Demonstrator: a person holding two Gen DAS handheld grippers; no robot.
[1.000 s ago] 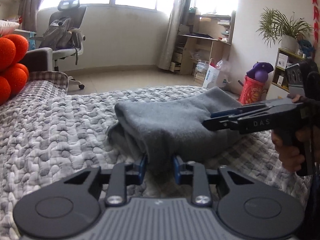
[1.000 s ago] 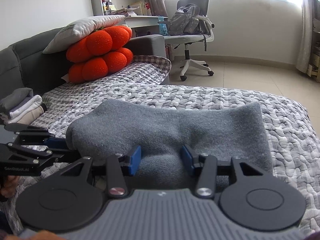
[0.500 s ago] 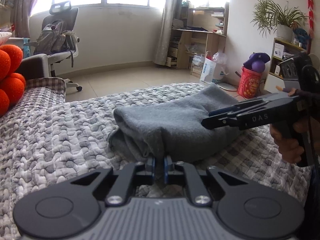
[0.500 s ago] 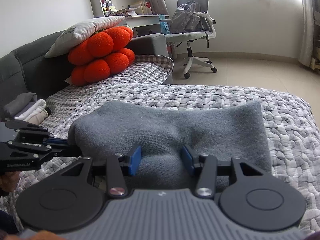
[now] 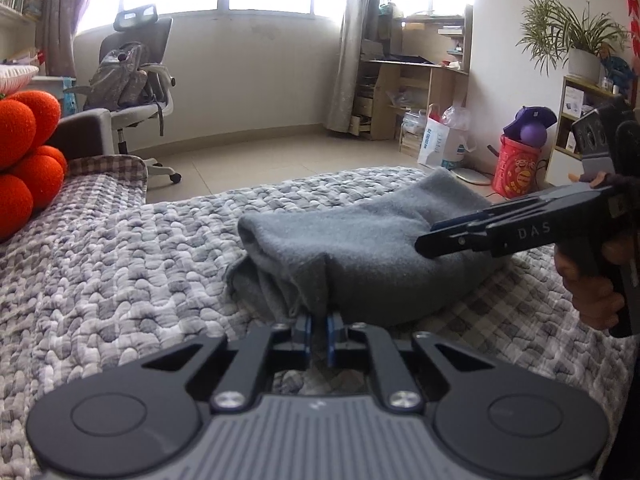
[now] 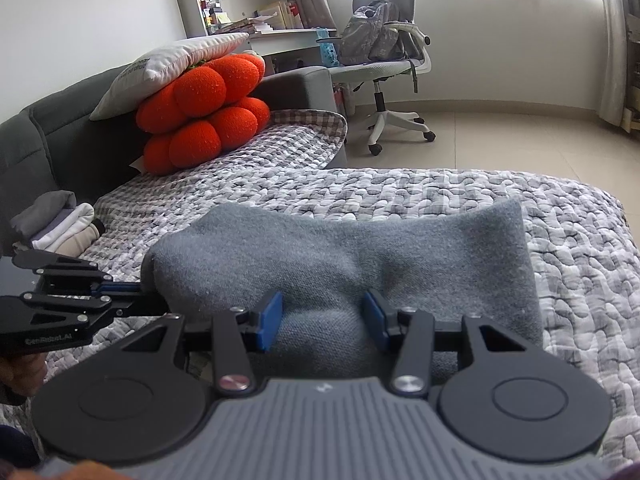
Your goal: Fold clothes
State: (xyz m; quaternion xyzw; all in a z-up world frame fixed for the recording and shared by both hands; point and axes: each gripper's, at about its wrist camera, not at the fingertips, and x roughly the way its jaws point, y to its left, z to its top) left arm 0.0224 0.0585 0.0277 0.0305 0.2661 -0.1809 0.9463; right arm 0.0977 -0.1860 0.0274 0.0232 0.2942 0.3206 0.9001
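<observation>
Left hand-held gripper [image 5: 319, 330] now clamped on grey garment [image 5: 372, 256]; right hand-held gripper [image 6: 323, 317] apart, straddling fold

The gray cloth [image 5: 360, 256] lies folded in a soft heap on the bumpy gray blanket [image 5: 120, 272]. The left gripper [image 5: 319, 334] sits right at the near edge of the cloth, and its two blue pads [image 5: 306, 332] are pinched together on a small flap of it. The right gripper [image 5: 430, 242] comes in from the right side of the cloth, with a hand [image 5: 592, 288] around its handle. Its tips are over the cloth's top. Left of the cloth are round orange cushions [image 5: 24, 152]. Far behind the cloth stands an office chair [image 5: 136, 80], and behind it to the right, a red bucket [image 5: 518, 168].
</observation>
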